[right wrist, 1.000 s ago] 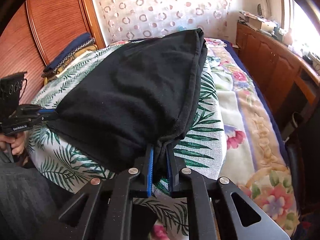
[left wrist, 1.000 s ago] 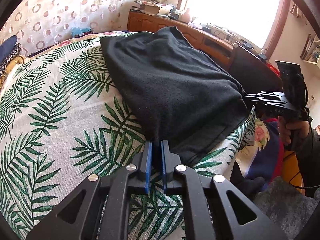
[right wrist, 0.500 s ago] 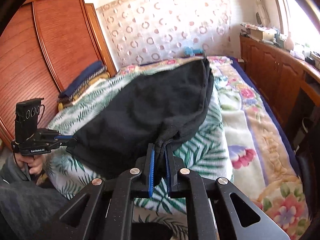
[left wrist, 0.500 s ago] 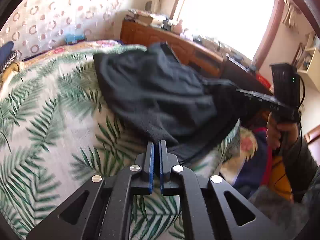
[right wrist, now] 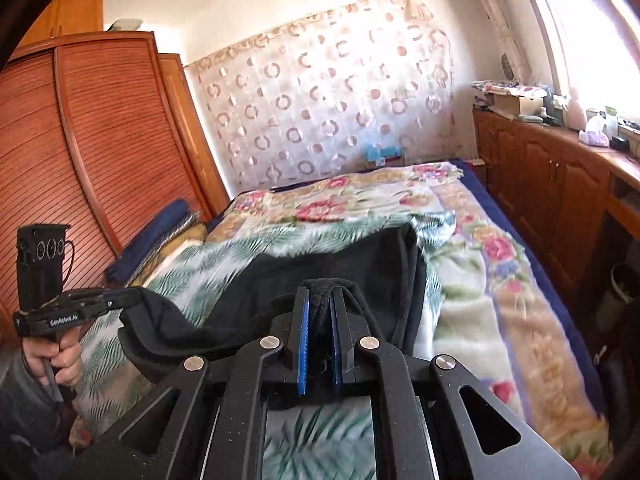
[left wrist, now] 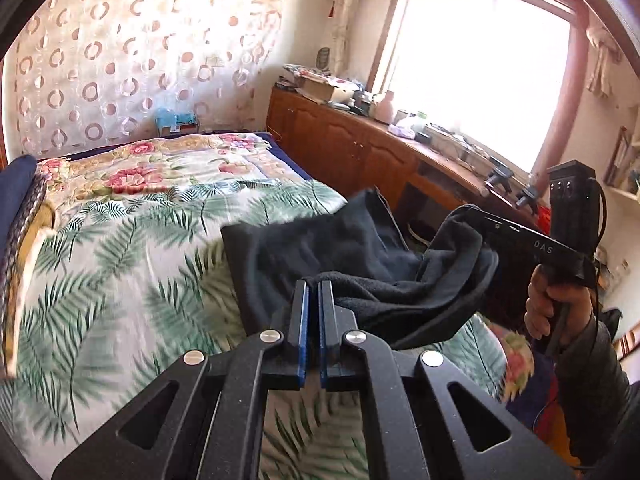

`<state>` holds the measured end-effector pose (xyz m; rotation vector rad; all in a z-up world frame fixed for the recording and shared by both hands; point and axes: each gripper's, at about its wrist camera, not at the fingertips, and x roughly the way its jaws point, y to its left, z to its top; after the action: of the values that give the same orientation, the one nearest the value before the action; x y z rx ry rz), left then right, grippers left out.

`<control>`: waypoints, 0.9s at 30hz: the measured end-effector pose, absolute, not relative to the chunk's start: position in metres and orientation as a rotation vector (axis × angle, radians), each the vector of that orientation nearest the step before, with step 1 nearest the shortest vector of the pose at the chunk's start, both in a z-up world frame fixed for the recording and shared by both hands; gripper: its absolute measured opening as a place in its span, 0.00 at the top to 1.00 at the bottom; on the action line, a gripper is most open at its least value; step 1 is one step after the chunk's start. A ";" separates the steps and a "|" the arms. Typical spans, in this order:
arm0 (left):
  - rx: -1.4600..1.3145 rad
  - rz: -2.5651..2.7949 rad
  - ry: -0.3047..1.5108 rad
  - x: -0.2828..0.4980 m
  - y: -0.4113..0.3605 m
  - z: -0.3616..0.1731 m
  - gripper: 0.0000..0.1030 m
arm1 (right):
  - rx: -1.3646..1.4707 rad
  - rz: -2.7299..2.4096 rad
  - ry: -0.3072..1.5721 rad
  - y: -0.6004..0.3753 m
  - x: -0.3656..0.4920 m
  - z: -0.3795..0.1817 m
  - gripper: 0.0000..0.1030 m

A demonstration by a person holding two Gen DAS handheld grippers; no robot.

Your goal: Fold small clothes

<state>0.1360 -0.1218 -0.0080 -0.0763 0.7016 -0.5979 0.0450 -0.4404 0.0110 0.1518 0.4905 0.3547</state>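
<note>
Both grippers are clamped on a black fleece garment (left wrist: 360, 252). The left gripper (left wrist: 313, 288) pinches one edge between nearly touching jaws; the right gripper (right wrist: 320, 294) has a thick fold of hem bunched between its blue pads. The cloth sags in a loose sling between the two tools, its far part resting on the palm-leaf bedspread (left wrist: 120, 272). Behind lie a floral blanket (right wrist: 472, 264), a wooden wardrobe (right wrist: 100, 140), a circle-patterned curtain (left wrist: 132, 60) and a bright window (left wrist: 480, 72).
</note>
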 end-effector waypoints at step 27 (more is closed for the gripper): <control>-0.063 -0.555 0.830 0.287 -0.120 -0.059 0.59 | 0.090 0.243 0.601 -0.425 0.130 0.019 0.49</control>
<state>0.2871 -0.1198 -0.0593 -0.0625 0.8305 -0.5545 0.1296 -0.4250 0.0191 0.0904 0.6014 0.2430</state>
